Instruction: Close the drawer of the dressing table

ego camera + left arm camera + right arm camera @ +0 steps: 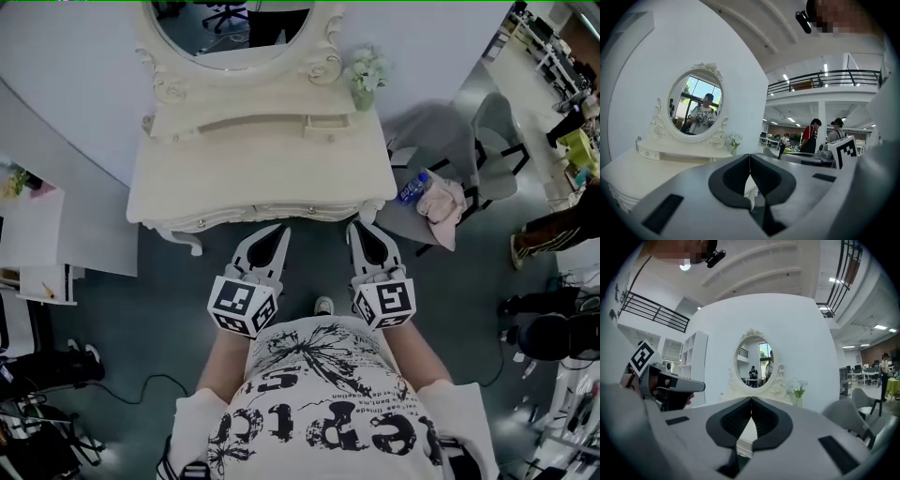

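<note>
Drawer [281,215] — cream, flush w/ table [234,178]

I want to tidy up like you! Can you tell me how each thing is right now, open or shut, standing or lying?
Left hand-held gripper: shut, empty.
Right hand-held gripper: shut, empty.
Front drawer of the cream wooden dressing table: looks pushed in, hard to be sure.
Small green vase of white flowers: upright.
Blue plastic bottle: lying on the grey chair.
Pink cloth: crumpled on that chair.
</note>
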Demonstrator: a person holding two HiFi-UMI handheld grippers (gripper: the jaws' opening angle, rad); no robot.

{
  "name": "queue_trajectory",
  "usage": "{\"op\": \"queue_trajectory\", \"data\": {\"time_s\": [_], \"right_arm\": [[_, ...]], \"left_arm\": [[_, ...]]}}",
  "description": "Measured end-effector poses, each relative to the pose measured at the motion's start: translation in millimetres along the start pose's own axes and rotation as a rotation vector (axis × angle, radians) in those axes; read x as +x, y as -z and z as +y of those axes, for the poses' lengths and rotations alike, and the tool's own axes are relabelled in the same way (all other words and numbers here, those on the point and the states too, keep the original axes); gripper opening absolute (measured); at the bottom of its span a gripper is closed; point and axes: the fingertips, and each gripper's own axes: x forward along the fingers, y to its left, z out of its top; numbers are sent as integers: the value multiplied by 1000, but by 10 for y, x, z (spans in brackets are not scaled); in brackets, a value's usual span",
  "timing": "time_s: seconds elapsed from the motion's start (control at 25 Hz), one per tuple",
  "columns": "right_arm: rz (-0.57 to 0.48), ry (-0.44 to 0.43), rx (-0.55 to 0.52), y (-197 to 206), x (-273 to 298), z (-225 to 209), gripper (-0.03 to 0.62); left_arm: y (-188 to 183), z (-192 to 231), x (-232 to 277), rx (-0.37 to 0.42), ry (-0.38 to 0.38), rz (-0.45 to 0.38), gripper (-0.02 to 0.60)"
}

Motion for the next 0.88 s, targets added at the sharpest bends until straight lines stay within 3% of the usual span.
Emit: {"op": "queue_trajectory", "data": {"time_s": [0.2, 0.48, 0.88], "right_arm": [[51, 5, 31, 133, 256, -600, 17], [123, -19, 47, 388, 670, -945, 17], [153, 14, 22, 327, 1819, -1267, 17]], "left_arm": [[26, -16, 451, -23, -54, 7, 20], [225, 254, 837, -55, -121, 71, 20], [-42, 1143, 1706, -48, -80, 69, 20]]}}
